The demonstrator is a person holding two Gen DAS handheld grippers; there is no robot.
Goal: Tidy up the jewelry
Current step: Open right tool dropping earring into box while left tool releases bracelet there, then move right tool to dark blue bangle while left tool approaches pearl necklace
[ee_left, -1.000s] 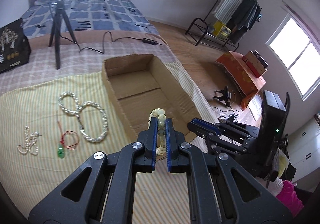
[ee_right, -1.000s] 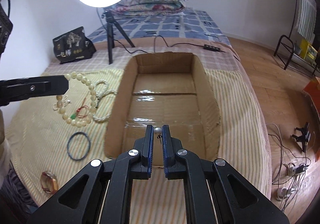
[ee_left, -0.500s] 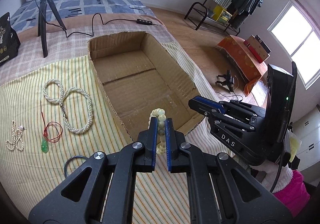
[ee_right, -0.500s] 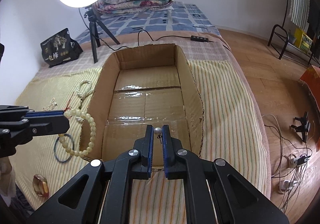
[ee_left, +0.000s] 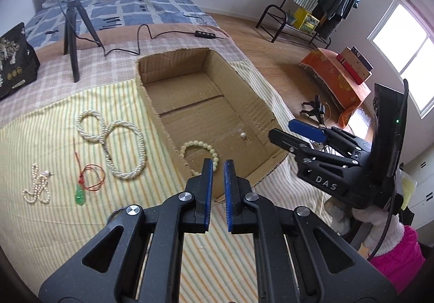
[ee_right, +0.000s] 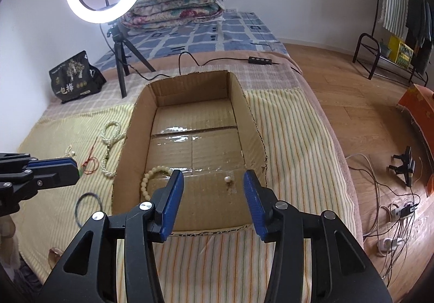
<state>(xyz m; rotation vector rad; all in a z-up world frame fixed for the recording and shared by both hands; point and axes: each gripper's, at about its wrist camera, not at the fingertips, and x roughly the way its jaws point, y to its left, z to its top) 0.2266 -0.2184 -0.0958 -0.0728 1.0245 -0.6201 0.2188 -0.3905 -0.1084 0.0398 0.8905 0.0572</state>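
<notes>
An open cardboard box (ee_left: 152, 102) sits on the striped cloth. A pale bead bracelet (ee_left: 199, 144) lies on its floor by the near left wall, also visible in the right wrist view as the bracelet (ee_right: 147, 179). My left gripper (ee_left: 218, 164) hovers over the box's near left corner, shut with nothing between its pads. From the right wrist it shows as the left gripper (ee_right: 76, 168), left of the box. My right gripper (ee_right: 213, 181) is opening above the box's near end. The small pearl piece (ee_right: 227, 179) lies loose on the floor below, touched by neither pad.
Left of the box lie a twisted pearl necklace (ee_left: 119, 145), a small pearl strand (ee_left: 36, 186), a red cord with a green pendant (ee_left: 89, 181) and a dark bangle (ee_right: 88, 206). A ring-light tripod (ee_left: 72, 29) and black bag (ee_left: 13, 64) stand behind. The bed edge drops off right.
The bead bracelet left my left gripper and now lies in the box. My right jaws spread apart and the pearl piece dropped to the box floor.
</notes>
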